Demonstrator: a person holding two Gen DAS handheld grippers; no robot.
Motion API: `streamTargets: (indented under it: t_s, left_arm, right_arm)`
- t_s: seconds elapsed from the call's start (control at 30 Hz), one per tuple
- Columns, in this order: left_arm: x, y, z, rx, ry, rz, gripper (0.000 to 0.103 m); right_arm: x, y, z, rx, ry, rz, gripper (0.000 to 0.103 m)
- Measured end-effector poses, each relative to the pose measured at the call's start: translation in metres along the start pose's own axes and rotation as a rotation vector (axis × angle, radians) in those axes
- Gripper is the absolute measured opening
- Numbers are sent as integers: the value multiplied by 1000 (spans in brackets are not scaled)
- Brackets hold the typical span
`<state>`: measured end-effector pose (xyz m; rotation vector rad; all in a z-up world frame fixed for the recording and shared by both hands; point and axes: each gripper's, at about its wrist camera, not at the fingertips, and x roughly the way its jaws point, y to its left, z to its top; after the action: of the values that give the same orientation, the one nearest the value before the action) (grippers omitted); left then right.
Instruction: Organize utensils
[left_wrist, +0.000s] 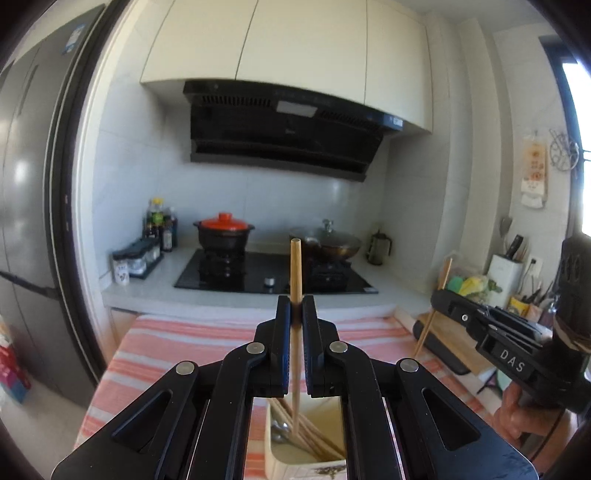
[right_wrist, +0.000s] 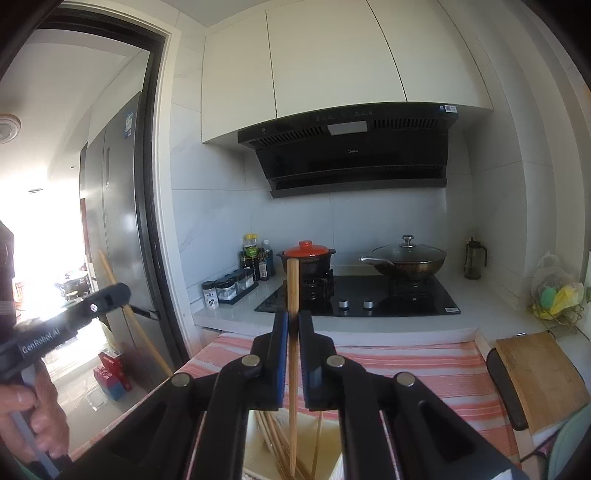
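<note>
Each hand-held gripper (left_wrist: 296, 306) clamps one upright chopstick (left_wrist: 295, 266).

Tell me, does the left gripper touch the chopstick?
Touching. The left wrist view shows the left gripper shut on the chopstick, both pads pressed against its sides.

Holder (left_wrist: 306, 458): cut off by the lower edge in both views, flanked and partly covered by linkage. Spoons (left_wrist: 280, 432) inside: mostly hidden, count indeterminate. Left chopstick (left_wrist: 295, 332): lower tip lost among the chopsticks in the holder. Jar (right_wrist: 210, 293) labels: illegible.
</note>
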<state>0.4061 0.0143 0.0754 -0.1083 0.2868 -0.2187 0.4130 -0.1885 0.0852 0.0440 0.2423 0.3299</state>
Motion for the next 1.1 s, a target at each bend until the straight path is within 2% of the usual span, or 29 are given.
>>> streamTargets:
  t_s: [0.1, 0.3, 0.37, 0.4, 0.43, 0.47, 0.5, 0.53, 0.63, 0.7, 0.77, 0.8, 0.9, 0.97, 1.1]
  left_arm:
    - [38, 3, -25, -9, 103, 3, 4]
    - [92, 16, -67, -60, 299, 8, 5]
    - [98, 19, -76, -76, 353, 18, 11]
    - [97, 21, -77, -85, 370, 20, 29]
    - [91, 24, -76, -96, 371, 19, 54]
    - [80, 28, -73, -103, 351, 19, 65]
    - [67, 29, -69, -100, 318, 21, 80]
    - [49, 31, -65, -86, 282, 25, 89]
    - [0, 32, -54, -11, 225, 44, 100]
    - [-36, 26, -56, 59, 205, 60, 102]
    - [-69, 15, -64, 124, 187, 96, 102]
    - [-85, 9, -70, 140, 180, 115, 102]
    - [-118, -3, -95, 90, 203, 147, 103]
    - [-129, -9, -113, 42, 246, 158, 103]
    - [-148, -17, -137, -1, 285, 198, 103]
  right_arm:
    - [37, -5, -21, -7, 79, 14, 6]
    - [100, -11, -75, -14, 308, 63, 6]
    - [116, -10, -89, -22, 398, 44, 7]
    - [121, -11, -94, -19, 439, 29, 7]
    - [122, -12, -95, -9, 474, 8, 16]
    - [118, -15, -94, 6, 489, -19, 36]
    - [106, -20, -88, 19, 468, -44, 45]
    - [90, -21, -80, 15, 423, -68, 54]
    - [37, -19, -53, -36, 311, -97, 57]
    - [-4, -17, -41, -35, 243, -95, 65]
    - [-44, -13, -36, -27, 180, -96, 84]
    - [-63, -10, -38, -23, 155, -98, 87]
    - [-112, 4, -62, -7, 114, -132, 89]
    - [-136, 16, -85, 11, 119, -154, 89]
    - [-177, 31, -127, 65, 132, -204, 89]
